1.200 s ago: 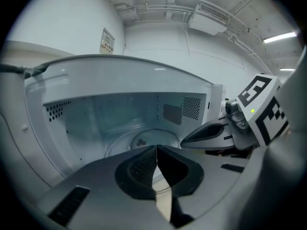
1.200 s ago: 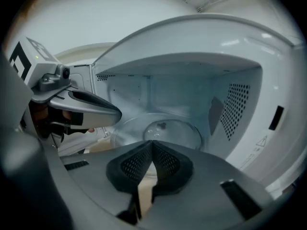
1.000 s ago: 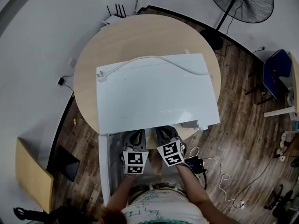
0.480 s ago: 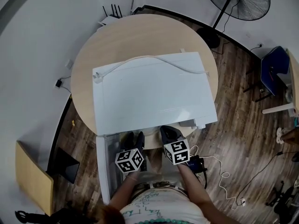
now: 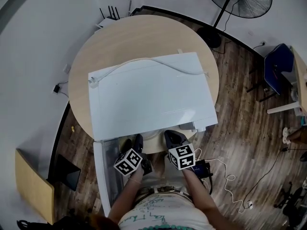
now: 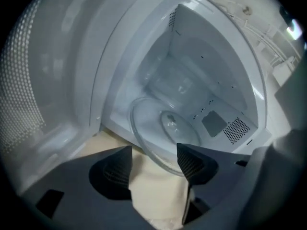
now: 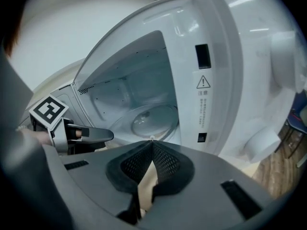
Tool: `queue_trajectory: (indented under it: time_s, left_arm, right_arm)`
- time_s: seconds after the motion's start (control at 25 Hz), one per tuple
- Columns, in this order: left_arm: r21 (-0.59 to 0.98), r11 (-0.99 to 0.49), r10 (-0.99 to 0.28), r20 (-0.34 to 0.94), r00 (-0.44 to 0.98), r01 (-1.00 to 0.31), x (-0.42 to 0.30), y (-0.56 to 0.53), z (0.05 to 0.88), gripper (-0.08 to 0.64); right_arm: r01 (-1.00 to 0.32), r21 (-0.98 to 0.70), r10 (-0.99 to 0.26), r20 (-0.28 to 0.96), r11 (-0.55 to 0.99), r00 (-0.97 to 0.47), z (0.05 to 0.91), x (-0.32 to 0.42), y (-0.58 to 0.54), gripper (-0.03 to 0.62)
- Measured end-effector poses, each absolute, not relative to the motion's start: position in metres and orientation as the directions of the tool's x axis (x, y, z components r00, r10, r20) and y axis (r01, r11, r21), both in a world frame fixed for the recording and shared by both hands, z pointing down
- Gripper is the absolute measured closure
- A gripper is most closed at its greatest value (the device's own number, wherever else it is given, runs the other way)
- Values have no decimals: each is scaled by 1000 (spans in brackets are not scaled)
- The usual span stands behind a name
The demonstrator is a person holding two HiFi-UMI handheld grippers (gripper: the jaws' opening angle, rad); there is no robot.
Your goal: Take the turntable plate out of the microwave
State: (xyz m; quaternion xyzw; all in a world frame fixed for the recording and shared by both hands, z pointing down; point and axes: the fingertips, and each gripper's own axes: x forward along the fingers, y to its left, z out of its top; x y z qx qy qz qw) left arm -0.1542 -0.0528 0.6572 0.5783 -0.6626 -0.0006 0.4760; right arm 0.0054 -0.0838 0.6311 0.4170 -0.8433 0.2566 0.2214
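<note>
1. The left gripper (image 6: 154, 148) has just been opening its jaws; they stand wide apart, gripping nothing.
2. The right gripper (image 7: 152, 142) is closed and empty.
3. The turntable plate (image 6: 165, 128), round with no long axis, lies flat on the floor of the microwave (image 6: 225, 66), with its near rim showing between the left jaw tips.

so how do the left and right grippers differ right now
The left gripper has jaws wide apart that have just been opening; the right gripper has jaws shut. The rim of the turntable plate shows between the left gripper's jaws, ungripped; nothing sits between the right gripper's. Both point into the open microwave.
</note>
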Motion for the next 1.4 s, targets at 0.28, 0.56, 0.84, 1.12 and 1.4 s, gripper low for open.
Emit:
queue_trajectory:
  time_s: [0.28,0.56,0.84,1.12,1.4]
  left_arm:
    - [665,367,-788,593,163,-650,-148,-75,668,279]
    - [715,447,-783,603,152,-537,-147,-81,679,281]
    - [746,436,-796,581,172,-503,-145,-78,674,342]
    - [826,390,-837,503,218,-407,-139,-72,666,437]
    - [865,335,-869,437,232,-373,-140,-68,656,476]
  right_arm:
    - [-807,-284,-561,599,517,-571,637,14,-78,574]
    - [-800,-296,-545,605,522,-580,640,18,-74,563]
    - [-799,-305,-545,602,518,-583,640,18,-78,554]
    - [-768,-440,-504,581,466,-639,644,12,-76,514]
    - [-728,-551,-480,548,408,-685,647,8,-73,466]
